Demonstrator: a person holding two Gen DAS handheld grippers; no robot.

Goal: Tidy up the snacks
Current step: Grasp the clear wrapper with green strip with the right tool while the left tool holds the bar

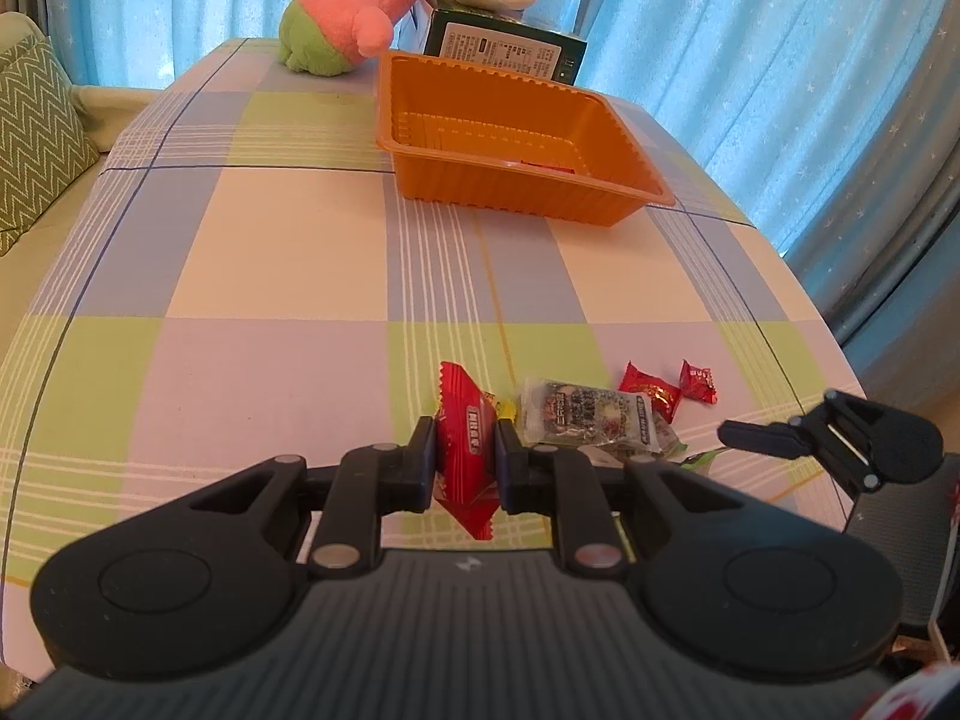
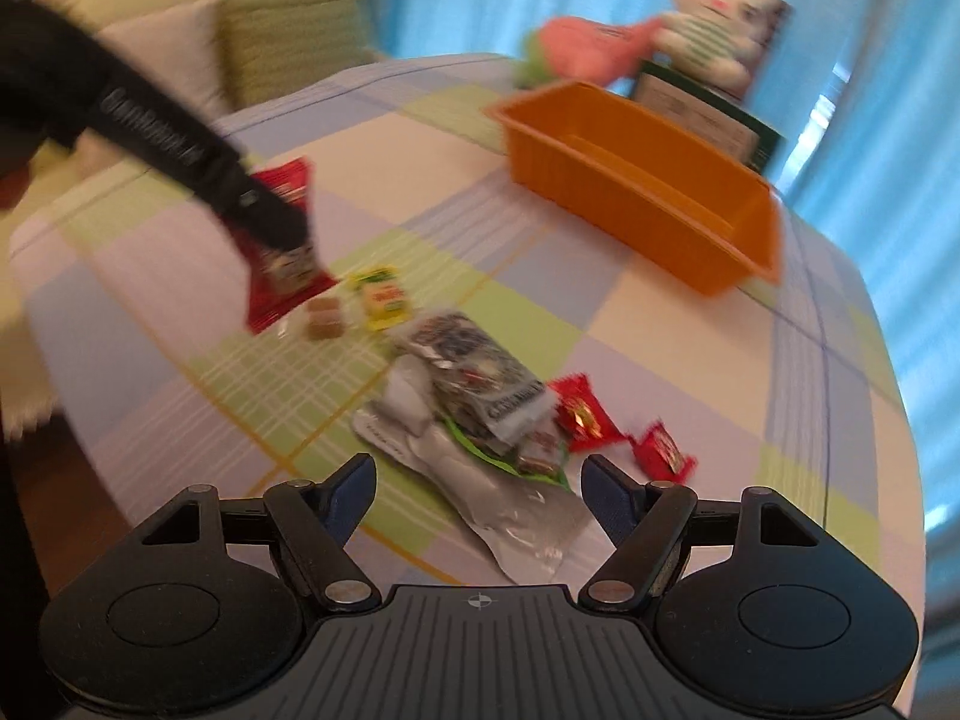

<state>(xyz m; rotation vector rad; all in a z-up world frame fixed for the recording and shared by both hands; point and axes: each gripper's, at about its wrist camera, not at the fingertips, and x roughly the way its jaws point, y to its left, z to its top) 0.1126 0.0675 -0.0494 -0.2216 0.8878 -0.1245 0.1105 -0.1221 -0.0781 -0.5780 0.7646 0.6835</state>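
Left gripper (image 1: 465, 459) has its fingers clamped on the red snack packet (image 1: 465, 444), pinched across the middle and held just above the counter (image 1: 270, 240), with the orange tray (image 1: 516, 132) waiting at the far side. That packet looks light, crinkly and slippery, so a mid-body pinch seems the safe hold. Right gripper (image 2: 477, 492) hangs over the near pile with fingers wide apart, straddling a limp silver wrapper (image 2: 516, 516), likely best taken by its flat body.
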